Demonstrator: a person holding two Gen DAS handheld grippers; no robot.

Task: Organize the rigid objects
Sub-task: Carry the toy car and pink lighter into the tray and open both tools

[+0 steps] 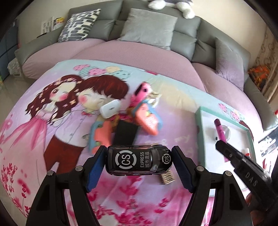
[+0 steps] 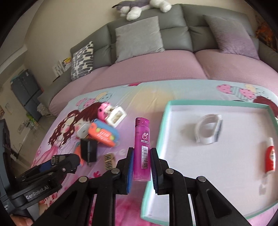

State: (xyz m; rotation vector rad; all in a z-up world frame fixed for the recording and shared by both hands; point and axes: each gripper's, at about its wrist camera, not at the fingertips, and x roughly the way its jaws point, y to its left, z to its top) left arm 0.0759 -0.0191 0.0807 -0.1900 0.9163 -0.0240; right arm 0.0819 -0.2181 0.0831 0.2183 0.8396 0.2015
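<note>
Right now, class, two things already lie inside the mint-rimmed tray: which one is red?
The small red bottle with a white cap, near the tray's right edge. The other, a clear plastic tape dispenser, is colourless and sits farther back.

Grey sofa [image 2: 173, 33] with pink seat covers, cushions [image 2: 137, 38], plush toy [image 2: 142, 8], cream wall [image 2: 52, 34]

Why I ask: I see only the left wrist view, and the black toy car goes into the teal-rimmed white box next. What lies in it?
Observer: A clear plastic D-shaped holder lies near the middle of the teal-rimmed white box.
Operator: Anything else inside?
Observer: A small red-and-white bottle lies by its right wall.
Operator: What grips the pink lighter?
Observer: The right hand-held gripper is shut on the translucent pink lighter, pads beside its barcode.
</note>
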